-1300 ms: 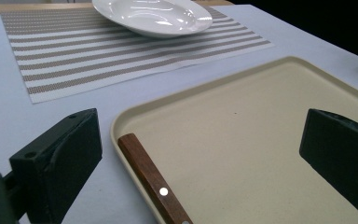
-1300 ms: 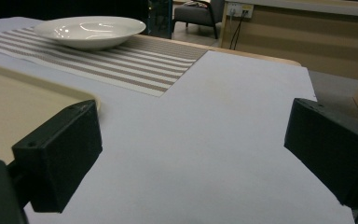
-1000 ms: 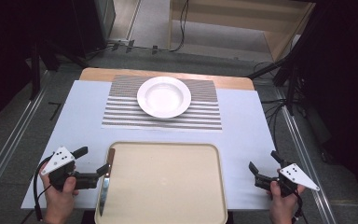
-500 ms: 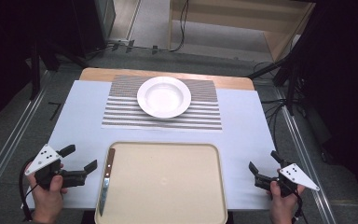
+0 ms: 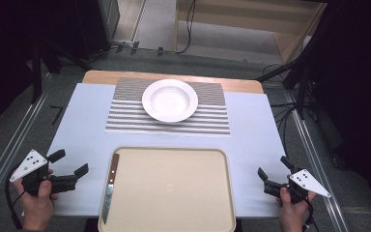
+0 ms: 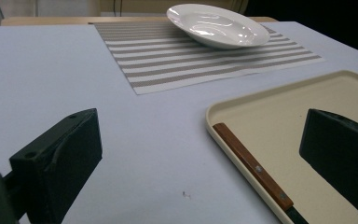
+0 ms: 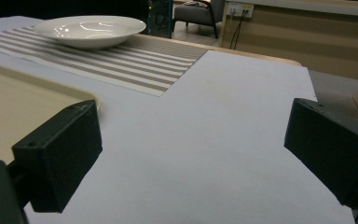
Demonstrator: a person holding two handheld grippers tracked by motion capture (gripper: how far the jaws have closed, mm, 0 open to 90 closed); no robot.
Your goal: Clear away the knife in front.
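Note:
A knife with a brown wooden handle lies along the left edge of a cream tray. A white plate sits on a striped placemat farther back; the plate and the tray's rim also appear in the left gripper view. My left gripper is open at the table's front left, a short way left of the knife, holding nothing. My right gripper is open and empty at the front right, right of the tray; its view shows the plate.
A white sheet covers the table, with a wooden edge at the back. Metal rails run along the floor on both sides. Cables and stands crowd the right rear.
My left gripper has drawn back leftward from the tray's left edge, leaving the knife on the tray. The right gripper has stayed put.

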